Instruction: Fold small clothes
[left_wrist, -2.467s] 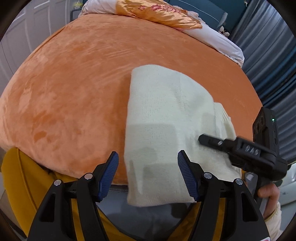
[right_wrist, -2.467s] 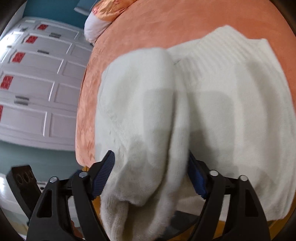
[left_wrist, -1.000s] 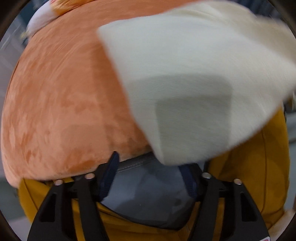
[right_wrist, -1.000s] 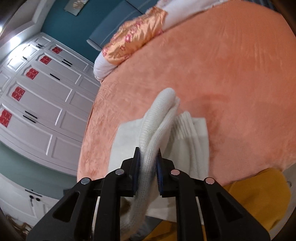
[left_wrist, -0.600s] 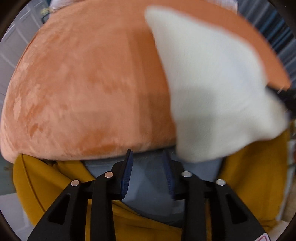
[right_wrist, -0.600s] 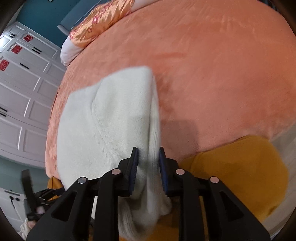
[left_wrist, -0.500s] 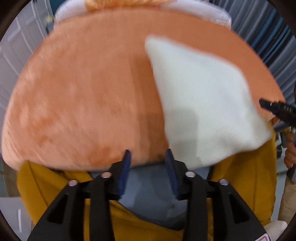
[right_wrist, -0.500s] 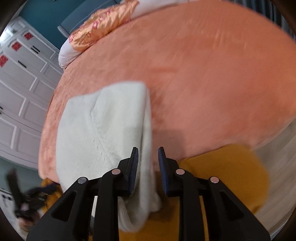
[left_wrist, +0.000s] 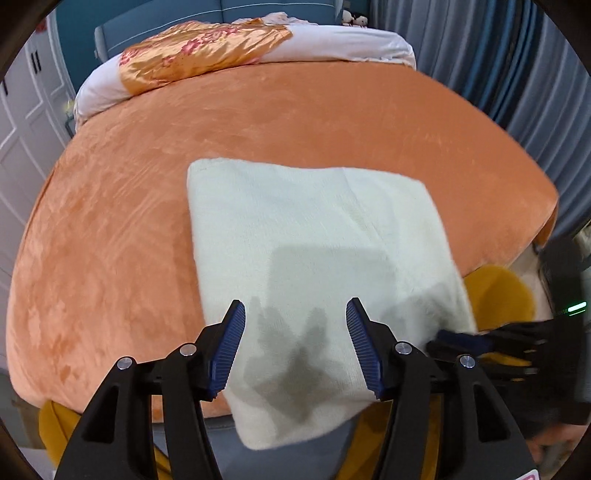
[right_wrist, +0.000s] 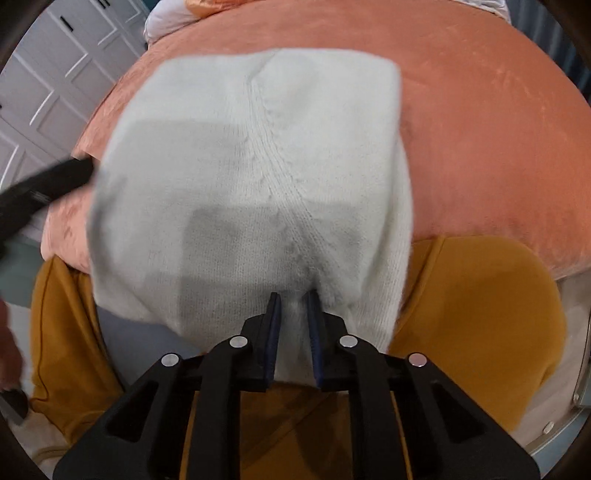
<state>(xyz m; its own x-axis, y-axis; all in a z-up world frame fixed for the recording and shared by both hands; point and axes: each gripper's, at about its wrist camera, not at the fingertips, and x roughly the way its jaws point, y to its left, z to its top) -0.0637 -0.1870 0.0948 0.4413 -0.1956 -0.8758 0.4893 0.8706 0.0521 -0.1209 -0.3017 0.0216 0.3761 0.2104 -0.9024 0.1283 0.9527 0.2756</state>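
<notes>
While the right claw (right_wrist: 293, 321) pinches the near edge of the cream knit garment (left_wrist: 314, 251), we lay the fold on the bed (left_wrist: 110, 229).
Our left claw (left_wrist: 295, 347), half open, its jaws just widened, holds nothing; we should lower slowly, square the edges, then release.

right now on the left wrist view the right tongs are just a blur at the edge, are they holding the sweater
Observer: Yes. The right tongs have just been closing and pinch the near edge of the sweater.
Operator: where on that edge
Observer: Right below the end of a diagonal knit seam.
Operator: is that spot resting on the bed
Observer: No, there it hangs past the orange bedspread, in front of yellow fabric.
</notes>
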